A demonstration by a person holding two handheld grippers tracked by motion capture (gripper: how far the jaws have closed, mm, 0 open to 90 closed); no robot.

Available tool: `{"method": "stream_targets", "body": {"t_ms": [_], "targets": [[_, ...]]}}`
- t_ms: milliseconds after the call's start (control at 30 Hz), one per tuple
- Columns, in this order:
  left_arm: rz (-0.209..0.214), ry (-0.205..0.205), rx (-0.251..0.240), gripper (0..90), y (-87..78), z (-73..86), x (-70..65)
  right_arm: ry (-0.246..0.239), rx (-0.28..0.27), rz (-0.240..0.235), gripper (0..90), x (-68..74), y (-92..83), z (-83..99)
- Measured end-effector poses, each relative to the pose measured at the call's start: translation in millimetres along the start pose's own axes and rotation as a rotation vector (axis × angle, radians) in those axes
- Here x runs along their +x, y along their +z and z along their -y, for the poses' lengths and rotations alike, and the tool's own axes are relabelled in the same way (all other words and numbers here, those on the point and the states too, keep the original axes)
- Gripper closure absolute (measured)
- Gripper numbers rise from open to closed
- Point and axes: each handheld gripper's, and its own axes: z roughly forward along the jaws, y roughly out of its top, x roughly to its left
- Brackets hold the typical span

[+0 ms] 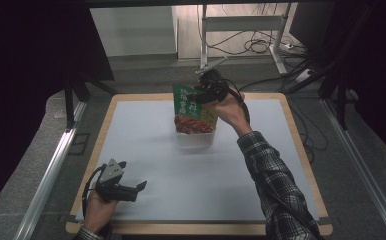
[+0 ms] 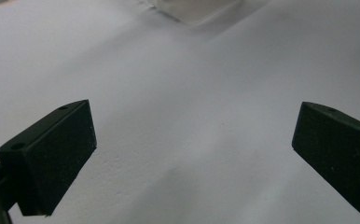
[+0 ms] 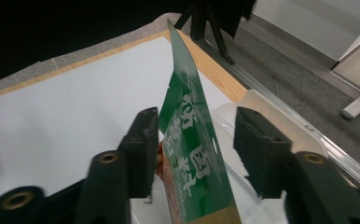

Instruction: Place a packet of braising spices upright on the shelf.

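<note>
Pale grey matting (image 1: 191, 185) covers a wood-edged table (image 1: 301, 150), with dark floor, cables and a metal stand leg seen beyond its far edge. At the far middle of the matting, a green food pouch (image 1: 191, 112) with white lettering and a red dish pictured on it is stood upright in a clear plastic container (image 1: 197, 137).

The right gripper (image 1: 204, 93) is positioned at the upper part of the pouch (image 3: 190, 135), gripped by a hand with a plaid sleeve behind it. In the right gripper view, the jaws are seen parted, one on each side of the pouch. A clear gap is visible between the pouch and the right-hand jaw; contact at the other jaw cannot be determined. The container rim (image 3: 280, 114) is seen behind the pouch.

The left gripper (image 1: 140, 187) is held low over the near left corner of the matting, well apart from the pouch. Its jaws are spread wide, with only bare matting (image 2: 192, 116) between them.
</note>
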Motion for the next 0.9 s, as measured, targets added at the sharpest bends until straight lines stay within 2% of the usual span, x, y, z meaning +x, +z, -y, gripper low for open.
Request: {"method": "stream_targets", "body": {"t_ms": [367, 567, 767, 833, 900], "targets": [[0.001, 0.006, 0.004, 0.0, 0.7, -0.1, -0.5, 0.024, -0.051, -0.004, 29.7, -4.0, -13.2, -0.6], [0.003, 0.005, 0.004, 0.0, 0.9, -0.2, -0.8, 0.014, -0.052, 0.007, 20.2, -4.8, -19.5, 0.7], [0.006, 0.005, 0.004, 0.0, 1.0, -0.3, -1.1, 0.031, -0.071, 0.009, 10.2, -6.2, -26.0, 5.7], [0.007, 0.005, 0.004, 0.0, 1.2, -0.3, -1.1, 0.044, -0.057, -0.009, 5.7, -8.4, -27.0, 7.9], [0.007, 0.005, 0.005, 0.0, 1.2, -0.3, -1.2, 0.048, -0.059, -0.004, 4.6, -9.3, -29.2, 10.4]]}}
